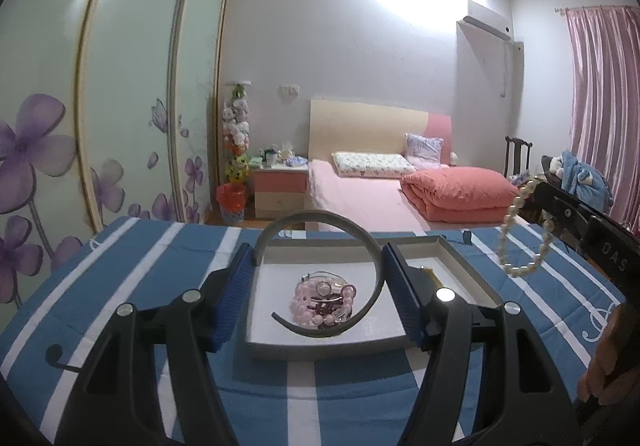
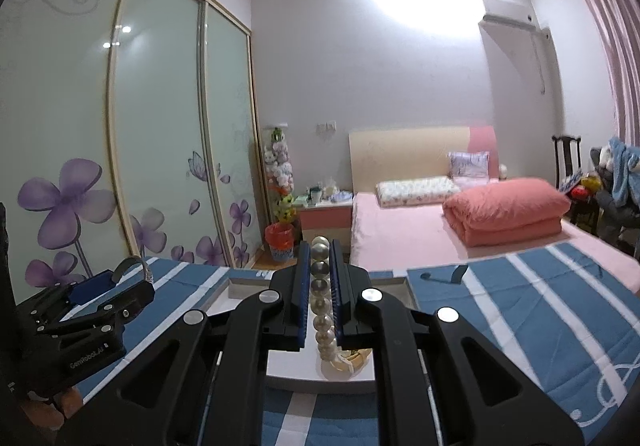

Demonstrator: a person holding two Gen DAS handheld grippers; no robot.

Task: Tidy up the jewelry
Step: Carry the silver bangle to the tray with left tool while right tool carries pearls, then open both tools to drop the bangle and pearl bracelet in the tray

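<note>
Both grippers were loaded: the left gripper (image 1: 318,278) clamped a grey headband (image 1: 320,224) arched upright over the white tray (image 1: 320,344), while the right gripper (image 2: 320,282) pinched the pearl strand (image 2: 322,310) lengthwise, dangling above the tray's right edge.

home bedroom, bed (image 1: 360,201), wardrobe (image 1: 132,85), likely nightstand (image 1: 280,189)

The cloth (image 1: 132,266) is blue with white stripes and white scrollwork. On it, the tray (image 1: 320,342) is white inside with a grey rim. The headband (image 1: 280,230) is grey, the bracelets (image 1: 324,304) pink, dark red and clear. The pearls (image 1: 520,230) are cream. Both grippers are black with blue pads (image 1: 234,294).
</note>
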